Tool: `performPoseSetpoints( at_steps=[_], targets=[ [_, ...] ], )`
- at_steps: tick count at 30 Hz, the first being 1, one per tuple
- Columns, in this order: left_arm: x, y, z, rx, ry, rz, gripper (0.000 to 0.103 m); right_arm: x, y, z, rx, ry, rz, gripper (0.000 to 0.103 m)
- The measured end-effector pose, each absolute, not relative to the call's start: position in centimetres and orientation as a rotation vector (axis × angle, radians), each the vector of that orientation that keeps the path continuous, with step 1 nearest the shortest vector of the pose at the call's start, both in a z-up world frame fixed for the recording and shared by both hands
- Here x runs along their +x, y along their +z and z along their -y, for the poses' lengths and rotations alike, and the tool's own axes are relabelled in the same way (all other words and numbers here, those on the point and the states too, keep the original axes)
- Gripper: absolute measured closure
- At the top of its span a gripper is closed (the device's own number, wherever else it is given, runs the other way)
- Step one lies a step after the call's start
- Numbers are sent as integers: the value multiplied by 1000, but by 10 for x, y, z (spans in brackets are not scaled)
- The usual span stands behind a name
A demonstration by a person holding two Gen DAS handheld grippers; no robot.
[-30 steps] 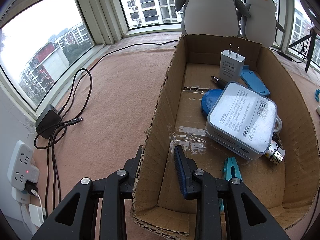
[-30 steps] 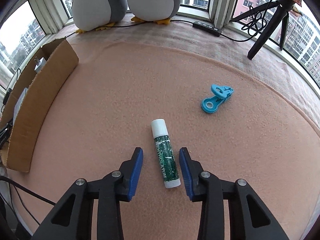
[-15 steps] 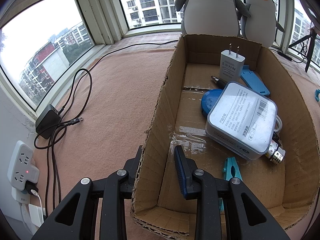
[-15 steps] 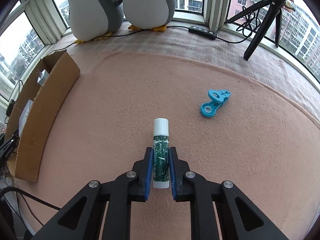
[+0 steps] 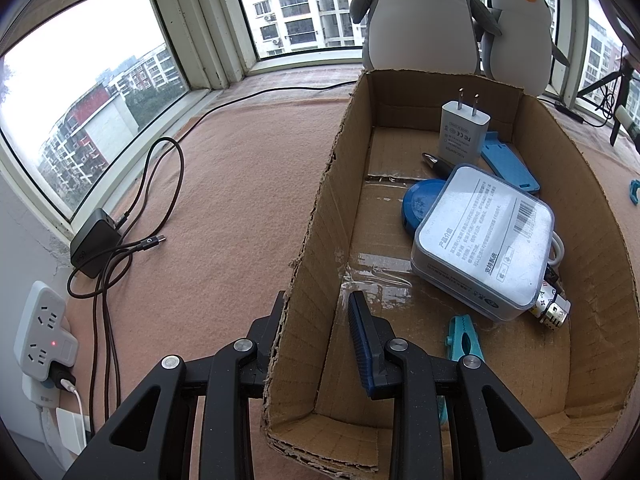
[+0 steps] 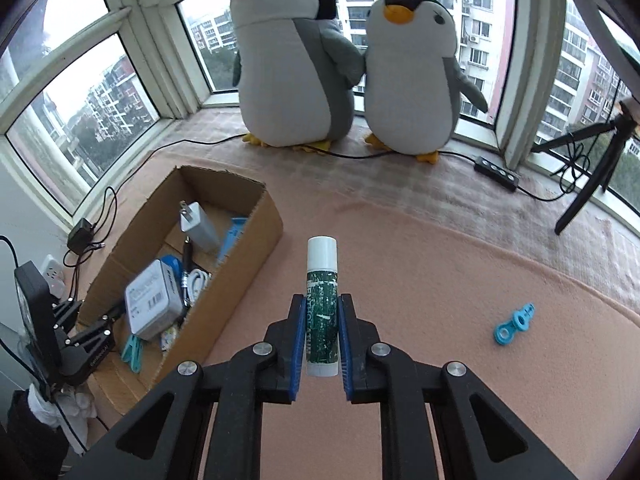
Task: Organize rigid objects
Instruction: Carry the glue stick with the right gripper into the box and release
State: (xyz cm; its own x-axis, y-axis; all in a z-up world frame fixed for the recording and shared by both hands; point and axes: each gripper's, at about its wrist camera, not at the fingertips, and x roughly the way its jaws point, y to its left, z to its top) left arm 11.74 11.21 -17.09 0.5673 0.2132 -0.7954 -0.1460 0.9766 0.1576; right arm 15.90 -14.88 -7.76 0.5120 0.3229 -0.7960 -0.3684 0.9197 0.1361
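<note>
Window glass wraps a peach-carpeted sill in the left wrist view, with apartment blocks beyond. At lower centre the left gripper [image 5: 316, 332] has its jaws clamped on the near left wall of a cardboard box [image 5: 316, 240], one finger outside, one inside. Within the box, at right of frame, lie a white charger [image 5: 464, 132], a grey-lidded case [image 5: 486, 236], a blue disc [image 5: 420, 204] and a teal clip [image 5: 460, 338].

From the right wrist view, two plush penguins [image 6: 296, 68] stand at upper centre against the windows. At lower centre the right gripper [image 6: 321, 338] holds a green lip balm tube [image 6: 322, 304] between narrow jaws, white cap pointing away, lifted clear of the carpet. A blue clip [image 6: 514, 323] lies on the carpet at right; the box sits at left.
</note>
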Motion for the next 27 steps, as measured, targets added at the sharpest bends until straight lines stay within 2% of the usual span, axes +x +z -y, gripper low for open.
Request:
performPoseSetpoints(
  at_steps=[27],
  targets=[
    [117,-171,-112,77,212,-944,73,177,-107,45,-94,571,-1012,89]
  ],
)
